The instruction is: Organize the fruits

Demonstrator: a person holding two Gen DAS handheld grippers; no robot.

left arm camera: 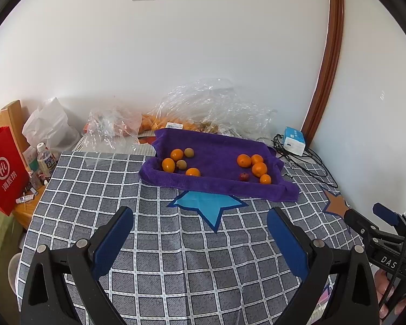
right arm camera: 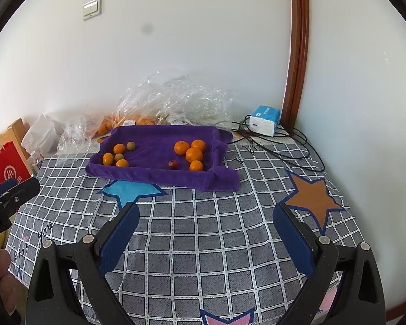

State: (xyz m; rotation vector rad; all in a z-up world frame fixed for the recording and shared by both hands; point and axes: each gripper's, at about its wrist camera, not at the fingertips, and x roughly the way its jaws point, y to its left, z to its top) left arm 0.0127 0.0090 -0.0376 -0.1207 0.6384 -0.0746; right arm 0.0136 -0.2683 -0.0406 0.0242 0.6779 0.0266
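A purple towel (left arm camera: 216,150) (right arm camera: 159,138) lines a shallow tray at the far side of the table. On its left lie three oranges (left arm camera: 168,164) (right arm camera: 108,158) and two small greenish-brown fruits (left arm camera: 189,152) (right arm camera: 130,145). On its right sit several oranges (left arm camera: 259,169) (right arm camera: 194,154) and one small dark red fruit (left arm camera: 244,176) (right arm camera: 173,164). My left gripper (left arm camera: 200,214) hangs open above the checked cloth, well short of the towel, holding nothing. My right gripper (right arm camera: 205,211) is open too and empty, also short of the towel.
A grey checked tablecloth (left arm camera: 176,257) (right arm camera: 203,230) with star patches covers the table. Clear plastic bags (left arm camera: 211,103) (right arm camera: 173,97) with more fruit lie behind the towel. A white-blue box (left arm camera: 293,140) (right arm camera: 265,120) and black cables sit far right. A red paper bag (left arm camera: 5,168) and a bottle (left arm camera: 46,159) stand left.
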